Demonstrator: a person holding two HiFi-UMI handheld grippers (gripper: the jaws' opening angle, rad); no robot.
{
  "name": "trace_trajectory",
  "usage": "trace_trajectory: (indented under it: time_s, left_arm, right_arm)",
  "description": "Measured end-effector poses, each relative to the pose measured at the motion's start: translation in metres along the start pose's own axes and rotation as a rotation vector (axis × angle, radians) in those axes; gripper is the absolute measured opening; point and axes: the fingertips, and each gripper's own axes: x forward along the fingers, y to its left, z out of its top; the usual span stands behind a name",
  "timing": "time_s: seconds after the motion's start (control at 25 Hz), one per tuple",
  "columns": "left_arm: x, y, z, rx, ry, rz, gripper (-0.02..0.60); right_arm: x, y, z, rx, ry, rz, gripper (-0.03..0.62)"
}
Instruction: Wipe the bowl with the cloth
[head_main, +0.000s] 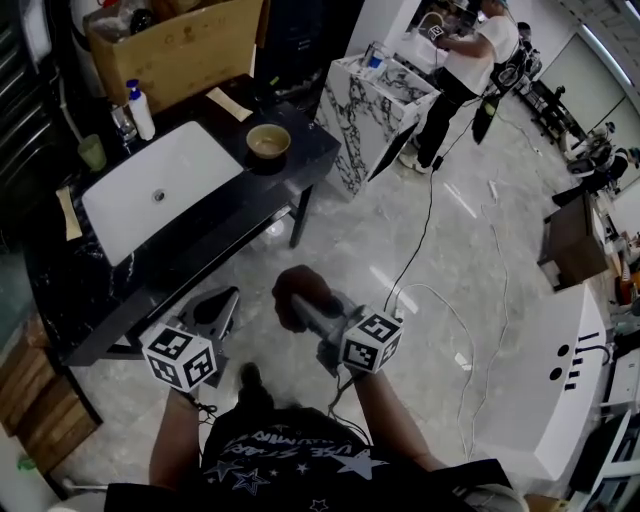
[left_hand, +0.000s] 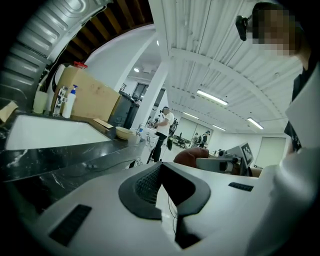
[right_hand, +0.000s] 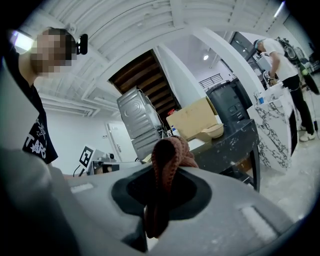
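- Bowl (head_main: 268, 141): round, pale tan, upright. It stands near the far right end of the dark marbled surface (head_main: 205, 238), just beside the white sink basin (head_main: 130, 205).
- Bowl's inside looks brownish from the head view; I cannot tell any more detail.
- Cloth (head_main: 296, 287): reddish-brown with a ribbed knit texture, bunched into a folded lump. It is well apart from the bowl, out over the pale floor.
- Right gripper (right_hand: 159, 197): jaws pinch the cloth. A loop of it stands up above the jaws and a tail hangs down between them.
- Left gripper (left_hand: 165, 192): jaws pressed together with nothing between them. It touches neither bowl nor cloth.
- Both grippers are held low in front of the person, side by side, short of the surface's near edge.
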Motion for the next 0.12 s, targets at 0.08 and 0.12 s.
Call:
trace_trajectory:
  time_s: [0.08, 0.12]
  left_arm:
    - [-0.005, -0.017, -0.004, 0.009, -0.001, 0.008, 0.008]
    - [-0.007, -0.026, -0.007, 0.014, -0.002, 0.013, 0.008]
  right_arm:
    - [-0.017, 0.003, 0.0, 0.018, -0.017, -0.004, 0.053]
    - [-0.025, 0.005, 0.0, 0.027, -0.024, -0.005, 0.052]
